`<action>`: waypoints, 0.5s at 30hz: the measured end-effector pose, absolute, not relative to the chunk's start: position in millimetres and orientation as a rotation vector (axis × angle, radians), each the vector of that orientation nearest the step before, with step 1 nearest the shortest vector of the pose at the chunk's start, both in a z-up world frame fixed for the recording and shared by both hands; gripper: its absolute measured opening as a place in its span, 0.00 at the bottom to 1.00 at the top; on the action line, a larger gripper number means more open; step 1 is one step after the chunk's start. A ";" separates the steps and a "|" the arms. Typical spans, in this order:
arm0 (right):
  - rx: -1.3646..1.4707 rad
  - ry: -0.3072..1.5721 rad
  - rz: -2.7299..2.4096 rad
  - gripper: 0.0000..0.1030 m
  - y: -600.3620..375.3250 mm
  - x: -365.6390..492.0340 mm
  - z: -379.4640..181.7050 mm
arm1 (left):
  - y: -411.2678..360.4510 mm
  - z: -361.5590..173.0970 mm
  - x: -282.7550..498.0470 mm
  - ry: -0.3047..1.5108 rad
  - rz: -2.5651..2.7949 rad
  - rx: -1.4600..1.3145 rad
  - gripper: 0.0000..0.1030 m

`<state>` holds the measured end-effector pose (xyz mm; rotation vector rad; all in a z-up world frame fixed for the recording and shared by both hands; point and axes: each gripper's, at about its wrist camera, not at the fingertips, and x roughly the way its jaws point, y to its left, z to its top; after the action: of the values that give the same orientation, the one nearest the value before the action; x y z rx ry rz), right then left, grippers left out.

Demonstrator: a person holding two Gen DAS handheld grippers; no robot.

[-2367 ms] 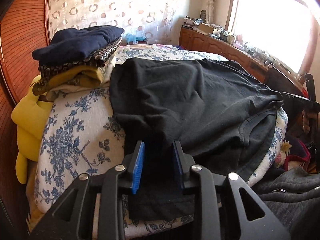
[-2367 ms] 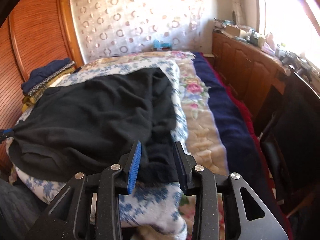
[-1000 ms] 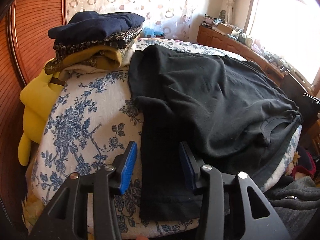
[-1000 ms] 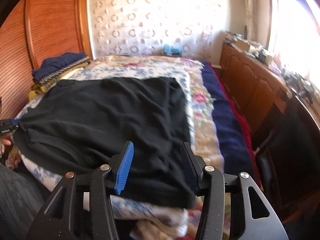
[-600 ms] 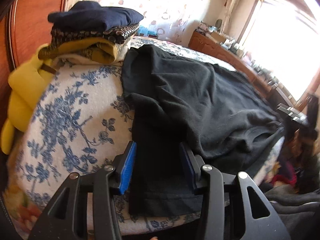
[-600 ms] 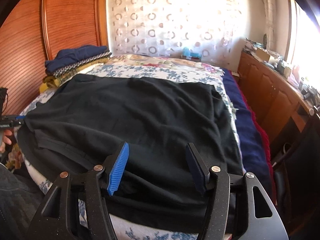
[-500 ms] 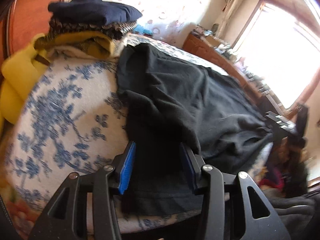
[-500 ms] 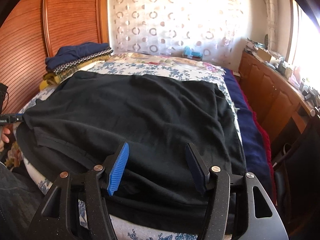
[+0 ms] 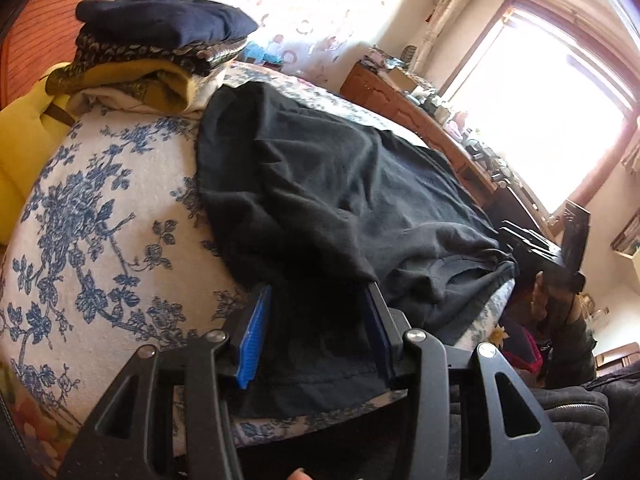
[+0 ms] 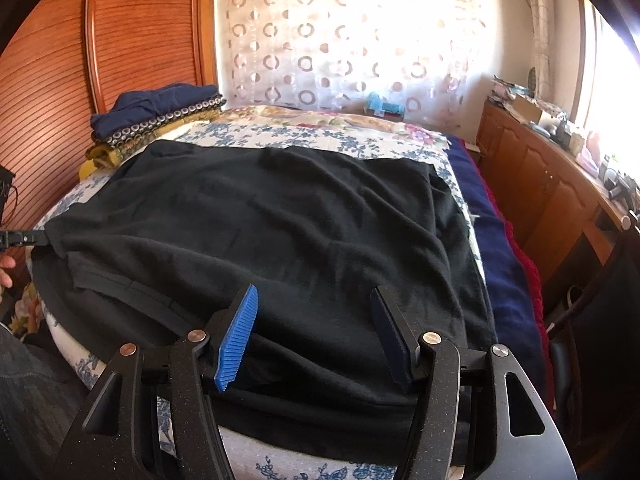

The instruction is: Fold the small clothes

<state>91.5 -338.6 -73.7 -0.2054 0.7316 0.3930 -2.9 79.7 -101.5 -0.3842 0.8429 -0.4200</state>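
A black T-shirt lies spread on the blue-flowered bed cover, its collar end at the near edge; it also shows in the left wrist view. My left gripper is open, its blue pads astride the shirt's near sleeve at the bed edge. My right gripper is open wide and empty, over the shirt's other near corner. The left gripper's tip shows at the shirt's far-left edge in the right wrist view. The right gripper shows dark beyond the collar in the left wrist view.
A pile of folded clothes, navy on top, sits at the bed's head by the wooden headboard. A wooden dresser with clutter runs along the window side. A navy blanket edges the bed.
Both grippers have opened wider. The shirt has been pulled flatter across the bed. The left gripper has tilted and moved closer over the near sleeve; the right view has swung left.
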 end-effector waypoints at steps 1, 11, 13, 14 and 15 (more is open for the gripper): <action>-0.210 0.732 0.395 0.58 -337.1 91.3 -74.4 | 77.8 -99.7 -2.9 0.841 -0.430 -0.379 0.44; -0.220 0.736 0.405 0.58 -331.7 90.2 -78.8 | 84.8 -99.3 6.6 0.830 -0.290 -0.355 0.45; -0.220 0.737 0.404 0.58 -331.6 90.2 -78.9 | 87.8 -102.5 10.9 0.843 -0.282 -0.372 0.45; -0.220 0.737 0.403 0.58 -331.5 90.1 -79.4 | 87.5 -103.8 12.1 0.848 -0.283 -0.373 0.45; -0.219 0.737 0.402 0.58 -331.2 90.0 -79.8 | 86.3 -105.0 12.8 0.853 -0.285 -0.370 0.45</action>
<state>90.0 -331.2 -79.8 -0.2185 0.7372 0.4022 12.8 86.3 -105.0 -0.3696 0.8528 -0.2847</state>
